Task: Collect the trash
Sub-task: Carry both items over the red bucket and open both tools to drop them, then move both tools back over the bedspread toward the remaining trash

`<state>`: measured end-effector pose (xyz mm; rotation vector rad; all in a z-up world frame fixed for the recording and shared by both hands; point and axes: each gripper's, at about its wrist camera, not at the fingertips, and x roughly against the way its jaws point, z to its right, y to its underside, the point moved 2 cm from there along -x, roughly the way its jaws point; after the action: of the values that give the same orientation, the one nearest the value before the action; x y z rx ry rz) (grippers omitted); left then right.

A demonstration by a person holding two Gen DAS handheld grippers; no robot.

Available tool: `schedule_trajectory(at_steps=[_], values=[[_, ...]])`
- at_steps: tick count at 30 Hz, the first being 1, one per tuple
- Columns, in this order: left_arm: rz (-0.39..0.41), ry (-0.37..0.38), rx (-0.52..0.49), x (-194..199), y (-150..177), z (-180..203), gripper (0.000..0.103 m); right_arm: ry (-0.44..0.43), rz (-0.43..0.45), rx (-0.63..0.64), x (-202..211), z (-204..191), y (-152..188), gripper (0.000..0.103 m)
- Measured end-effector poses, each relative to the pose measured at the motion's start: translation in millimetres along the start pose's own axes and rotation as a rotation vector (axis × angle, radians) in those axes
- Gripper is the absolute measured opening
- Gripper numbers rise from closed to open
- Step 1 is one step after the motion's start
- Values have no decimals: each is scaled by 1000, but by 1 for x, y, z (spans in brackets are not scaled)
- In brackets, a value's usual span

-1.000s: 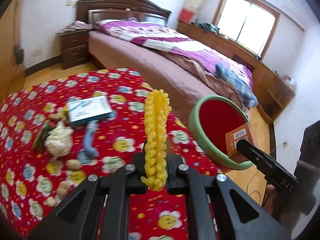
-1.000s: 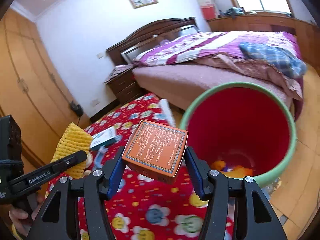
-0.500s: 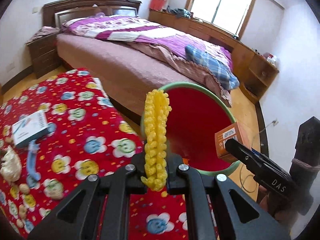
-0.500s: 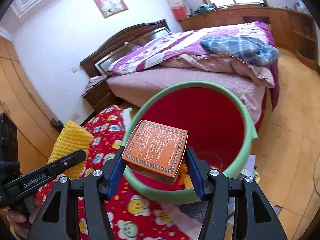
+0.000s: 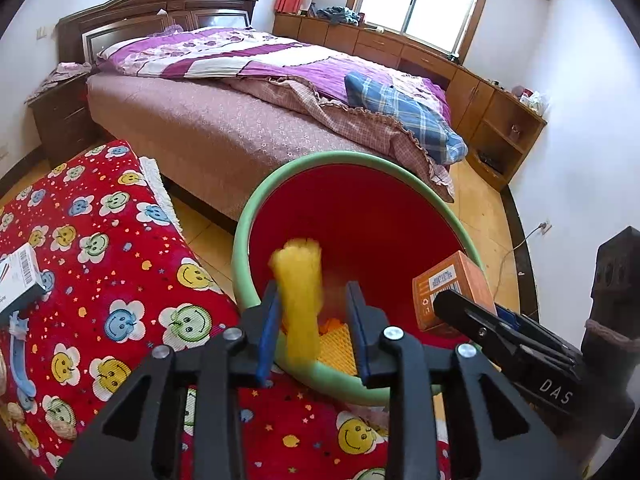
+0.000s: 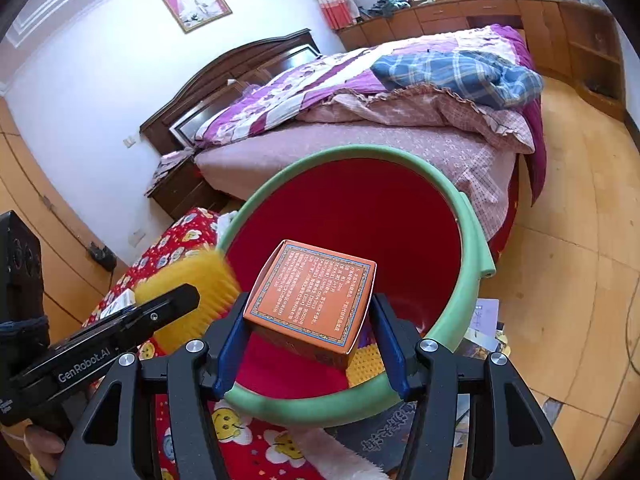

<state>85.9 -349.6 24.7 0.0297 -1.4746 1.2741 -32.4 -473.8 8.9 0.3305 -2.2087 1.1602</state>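
Note:
A red bin with a green rim (image 5: 256, 216) (image 6: 468, 280) stands on the floor beside the red smiley-face cloth (image 5: 104, 256). My left gripper (image 5: 314, 312) is open over the bin's near edge. A yellow foam net (image 5: 300, 300) (image 6: 188, 296) falls blurred between its spread fingers. My right gripper (image 6: 310, 328) is shut on an orange box (image 6: 312, 300) (image 5: 448, 292) and holds it over the bin. Orange and yellow trash (image 5: 338, 340) lies at the bin's bottom.
A white box (image 5: 18, 280), a blue strip (image 5: 18, 356) and peanut shells (image 5: 60, 424) lie on the cloth at left. A bed (image 5: 224, 120) stands behind the bin. Papers (image 6: 480, 320) lie on the wooden floor right of the bin.
Both grippers moved from over the cloth to over the bin. My left gripper opened and the yellow foam net is dropping out of it. The right still holds the orange box.

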Motion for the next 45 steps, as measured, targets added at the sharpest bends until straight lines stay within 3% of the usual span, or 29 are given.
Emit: schedule_trajectory(at_steps=[9,16,22,45], values=[[1,-18,21,6,5,-6,31,-15,-6,-8,-4,0,0,62],[17,-33,58,23,10,-19,31,0,12,-10,-1,-4,0,73],[43,-51,108,42,17,-37,31,-20,22,-3,4,-14,1,73],[141,-230,301,122,58,-126,31,-111,4,101,8,-89,20,73]])
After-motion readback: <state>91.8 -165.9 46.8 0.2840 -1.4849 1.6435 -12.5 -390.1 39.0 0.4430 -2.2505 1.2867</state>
